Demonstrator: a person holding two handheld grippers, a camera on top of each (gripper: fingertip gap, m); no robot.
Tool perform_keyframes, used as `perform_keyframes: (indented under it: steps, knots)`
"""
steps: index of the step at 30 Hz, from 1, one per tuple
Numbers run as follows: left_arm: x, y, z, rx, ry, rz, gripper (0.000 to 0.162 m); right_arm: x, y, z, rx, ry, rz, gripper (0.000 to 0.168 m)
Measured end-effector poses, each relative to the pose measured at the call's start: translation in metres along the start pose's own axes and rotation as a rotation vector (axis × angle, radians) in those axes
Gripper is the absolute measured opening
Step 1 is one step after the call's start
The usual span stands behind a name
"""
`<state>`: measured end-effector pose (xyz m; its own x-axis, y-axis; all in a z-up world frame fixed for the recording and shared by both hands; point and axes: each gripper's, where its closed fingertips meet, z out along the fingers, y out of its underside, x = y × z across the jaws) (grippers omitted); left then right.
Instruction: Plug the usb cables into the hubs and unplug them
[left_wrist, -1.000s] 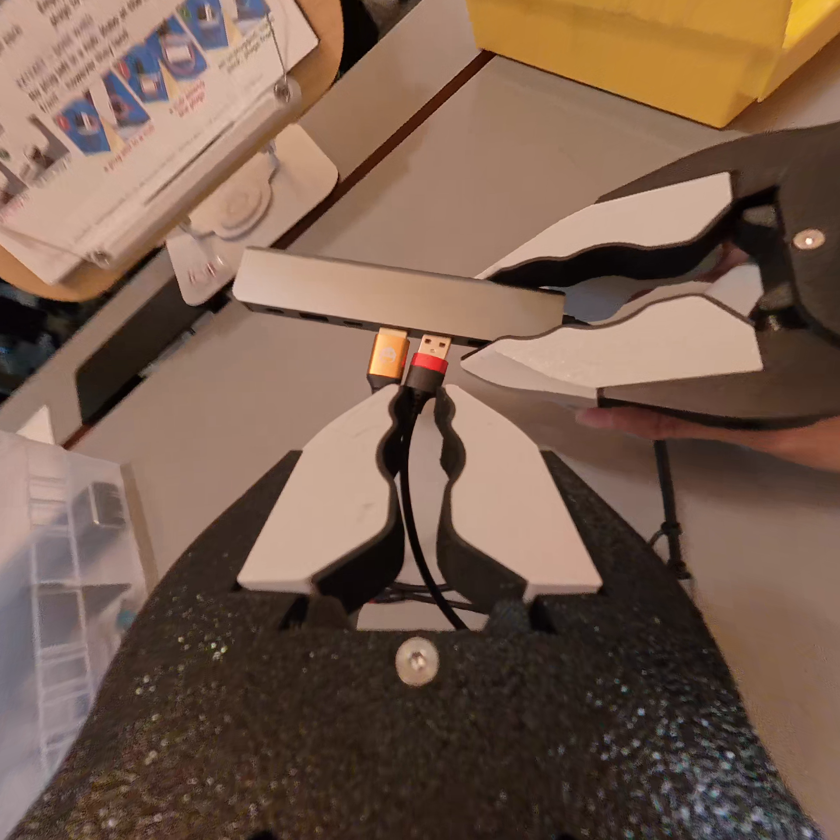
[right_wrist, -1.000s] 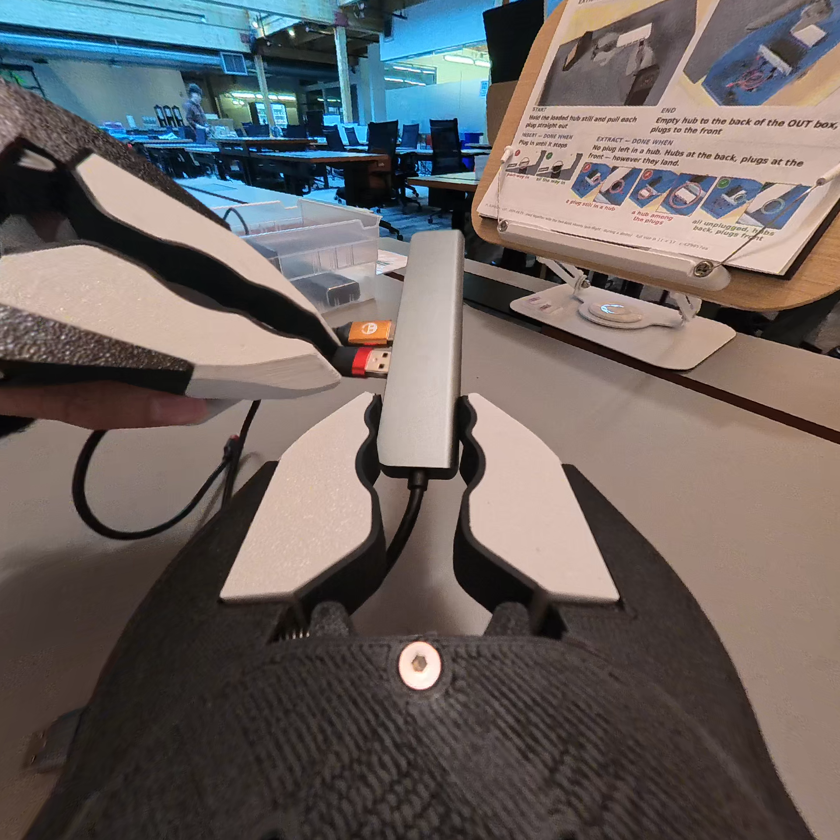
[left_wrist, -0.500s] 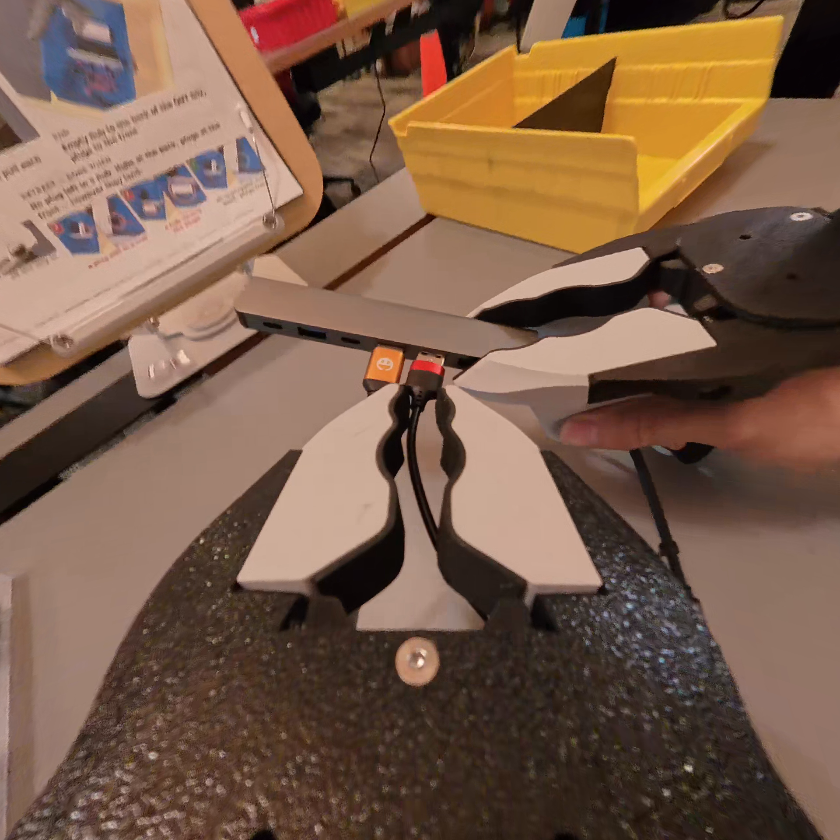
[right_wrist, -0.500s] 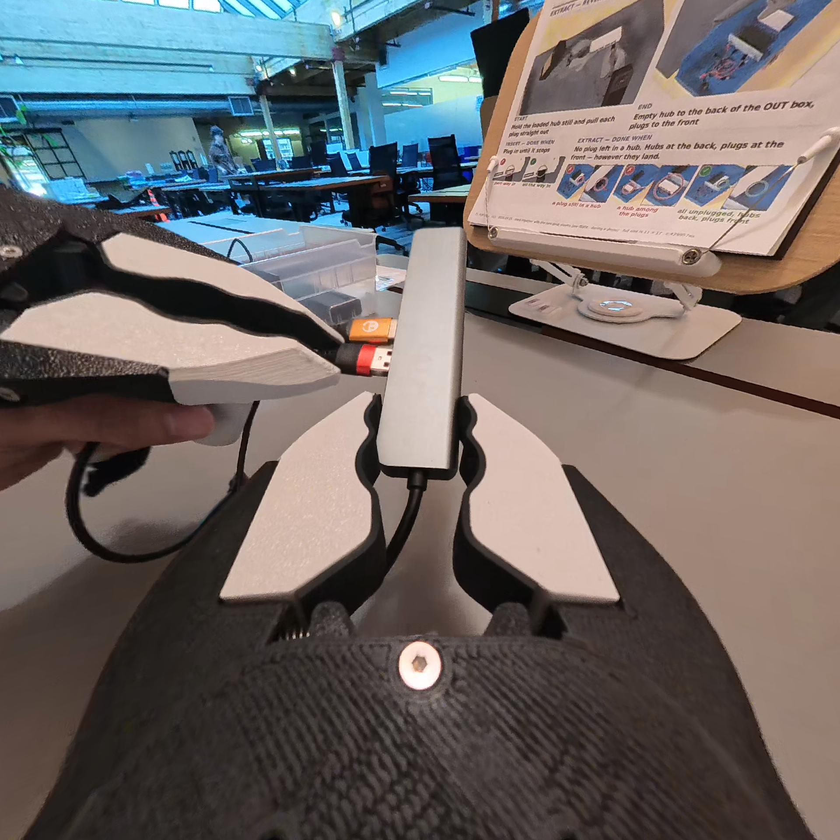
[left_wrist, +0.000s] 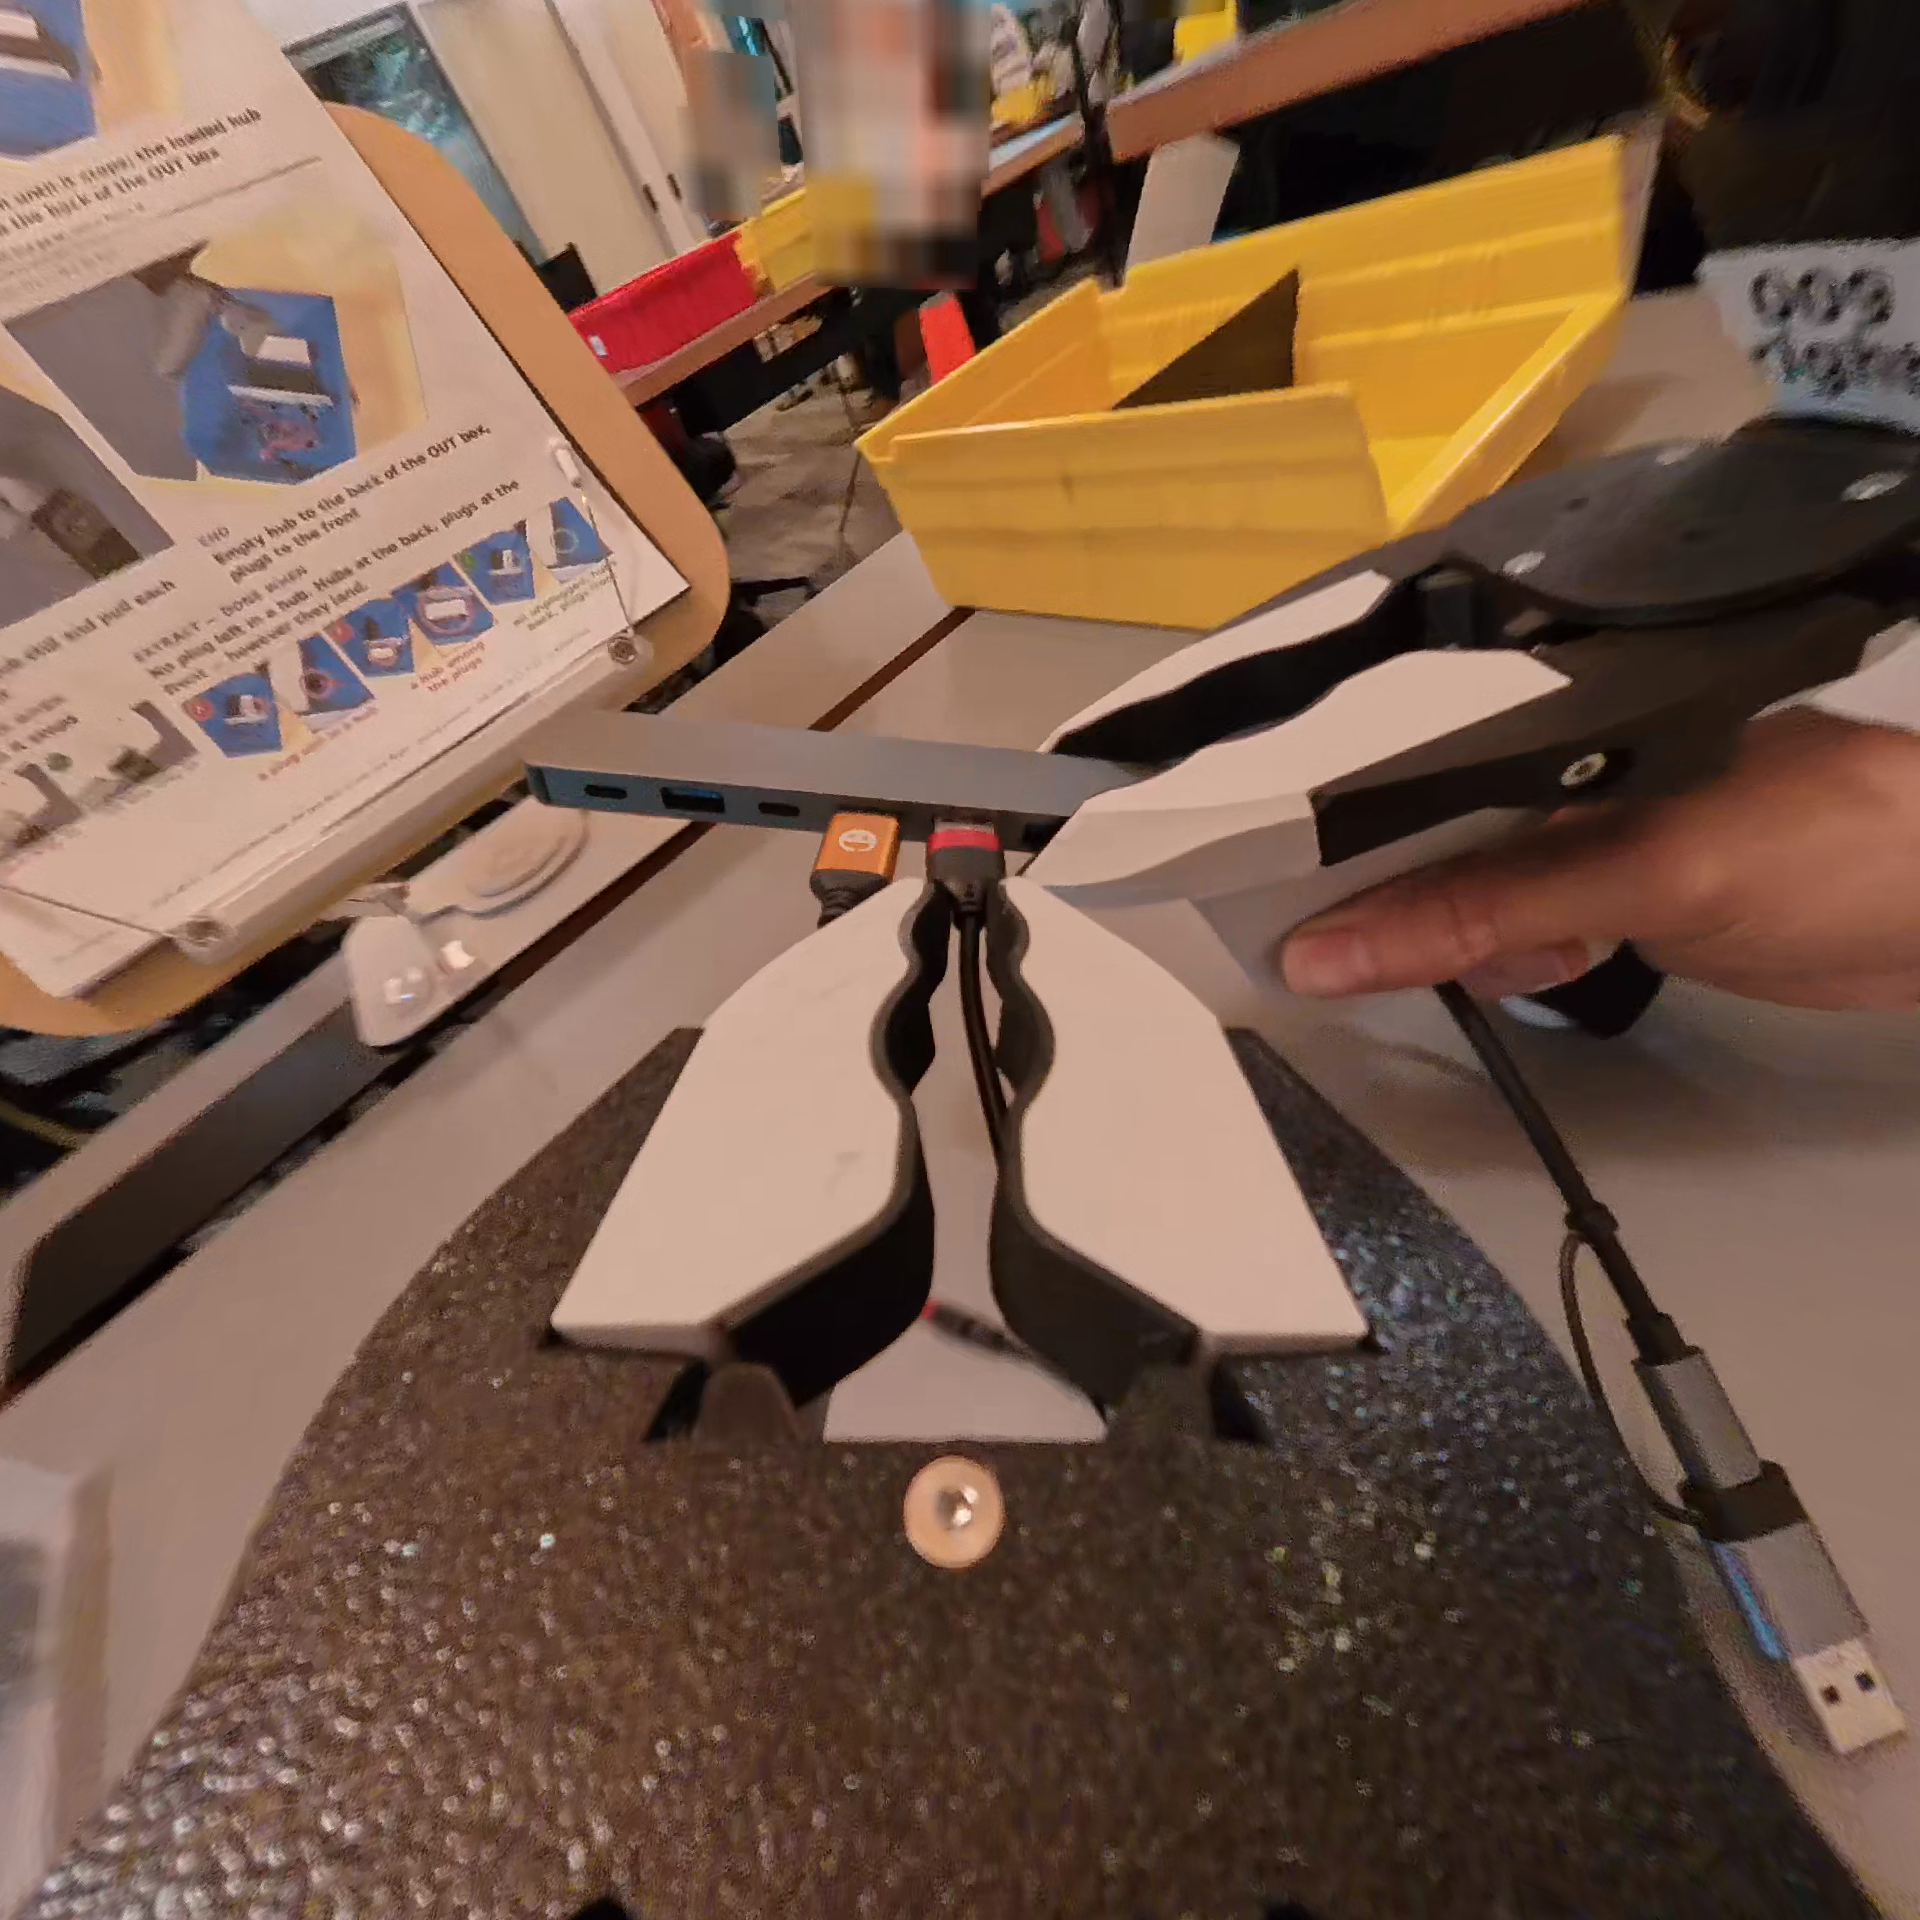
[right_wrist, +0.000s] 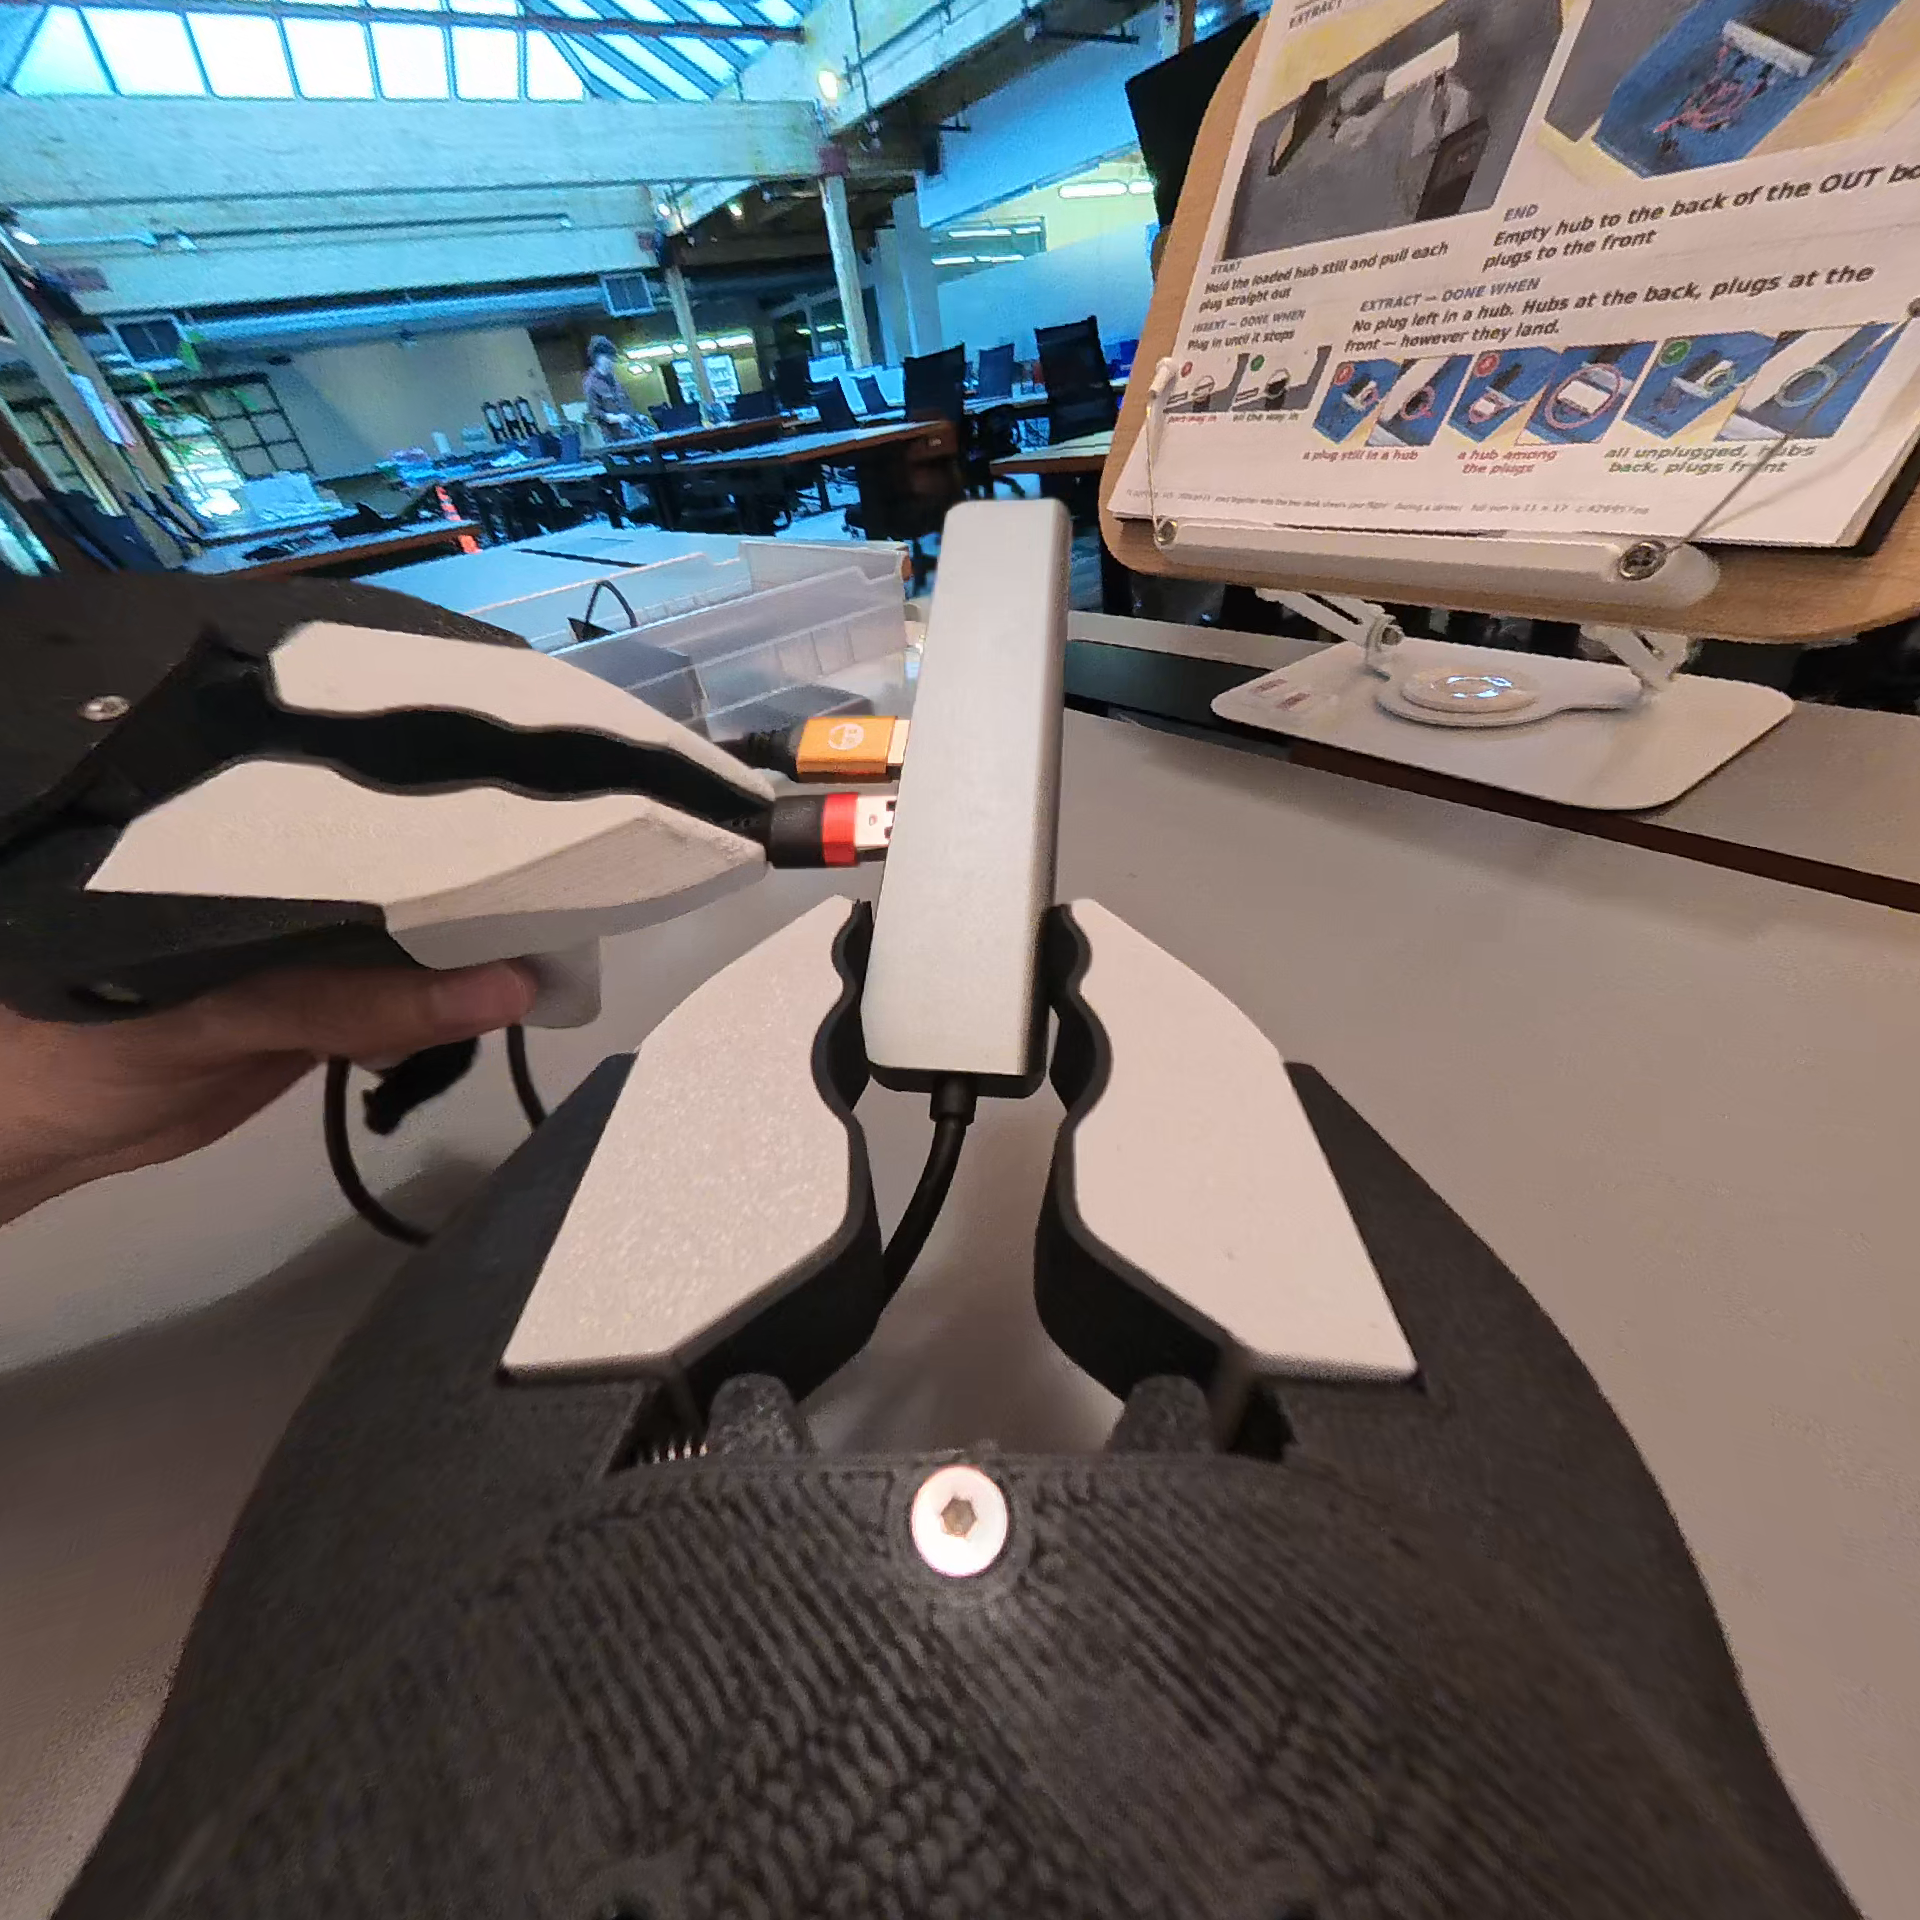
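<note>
Your right claw (right_wrist: 956, 997) grips the grey hub (right_wrist: 977, 790) above the bench (right_wrist: 1455, 1039). Your left claw (left_wrist: 964, 904) pinches the red-collared plug (left_wrist: 964, 844), partly seated in the hub beside the orange plug (left_wrist: 856, 844).

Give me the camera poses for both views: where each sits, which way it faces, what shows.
Left wrist view: on the left gripper, looking forward along its fingers at the grey hub and yellow bin; the fingers pinch the red plug cable; the person's right hand shows.
Right wrist view: on the right gripper, looking along the hub it clamps, toward the instruction stand; the left hand shows.
Shared: hub, red plug, orange plug, stand, each other's gripper.
</note>
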<state>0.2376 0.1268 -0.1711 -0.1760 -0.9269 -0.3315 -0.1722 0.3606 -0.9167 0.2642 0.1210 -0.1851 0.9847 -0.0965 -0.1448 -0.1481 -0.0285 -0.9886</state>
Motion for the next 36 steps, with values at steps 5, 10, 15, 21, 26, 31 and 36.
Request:
perform_keyframes:
  steps: [5, 10, 15, 21, 26, 31, 36]
  knots:
    - [0.0006, -0.0017, 0.0000, -0.002, -0.033, 0.035, 0.006, -0.0002, -0.0006, -0.0009, 0.004, -0.012, 0.014, 0.033]
    - [0.0004, 0.0013, -0.0035, -0.008, -0.036, 0.043, 0.006, -0.0043, 0.0012, 0.0000, -0.008, -0.020, -0.013, 0.033]
    - [0.0002, 0.0010, -0.0053, -0.048, -0.038, 0.129, 0.006, -0.0064, 0.0022, -0.0001, -0.016, -0.032, -0.012, 0.034]
    - [-0.0002, 0.0017, -0.0056, -0.069, -0.043, 0.133, 0.006, -0.0070, 0.0029, 0.0003, -0.020, -0.018, -0.033, 0.033]
    - [-0.0022, 0.0062, -0.0068, -0.128, -0.060, 0.216, 0.006, -0.0082, 0.0051, 0.0021, -0.037, -0.009, -0.056, 0.034]
    - [-0.0023, 0.0068, -0.0033, -0.077, -0.121, 0.151, 0.006, -0.0038, 0.0031, 0.0024, -0.023, 0.030, -0.071, 0.033]
    - [-0.0030, 0.0058, -0.0021, -0.007, -0.198, 0.123, 0.006, -0.0017, 0.0016, 0.0015, -0.012, 0.029, -0.053, 0.033]
